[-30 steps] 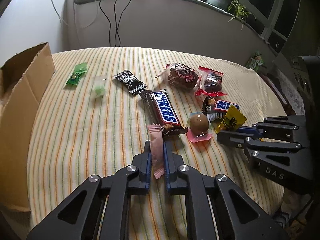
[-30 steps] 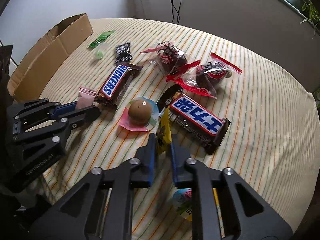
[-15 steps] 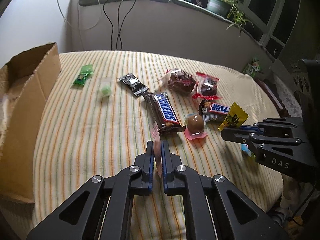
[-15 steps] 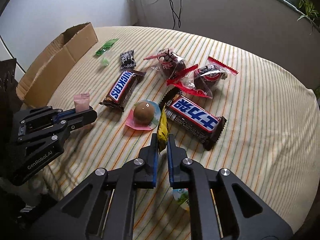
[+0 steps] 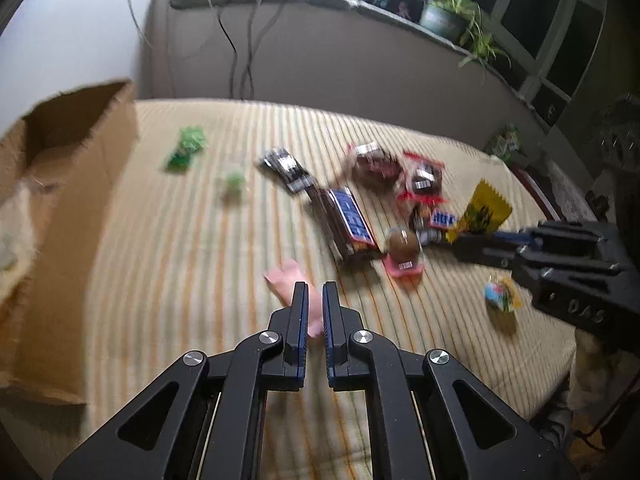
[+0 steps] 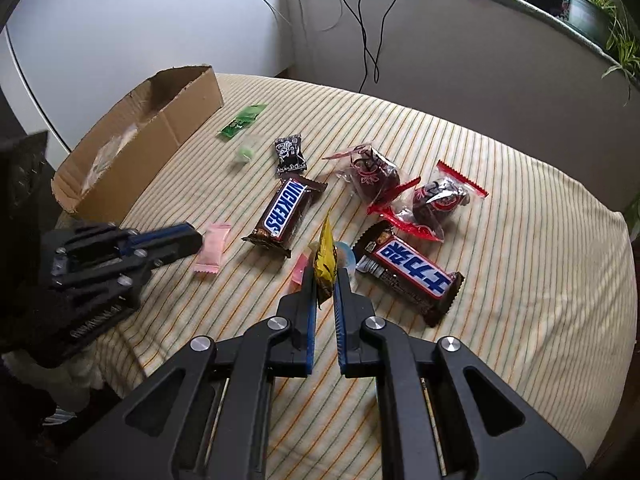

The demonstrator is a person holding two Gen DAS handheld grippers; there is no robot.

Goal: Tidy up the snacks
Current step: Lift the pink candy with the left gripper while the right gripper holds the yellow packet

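Snacks now lifted off the striped worktop (image 6: 520, 240): pink sachet (image 6: 211, 250) clenched in left fingers (image 6: 188, 240), yellow packet (image 6: 325, 262) in right fingers (image 6: 324, 280), likely bound for cardboard box (image 6: 160, 120)

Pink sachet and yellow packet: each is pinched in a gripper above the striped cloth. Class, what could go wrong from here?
1. The left gripper holds the pink sachet only by one end, so it might slip out.
2. The yellow packet in the right gripper hangs close over the round brown sweet and may nudge it.
3. The cardboard box lies beyond several snacks; a low carry could scatter them.
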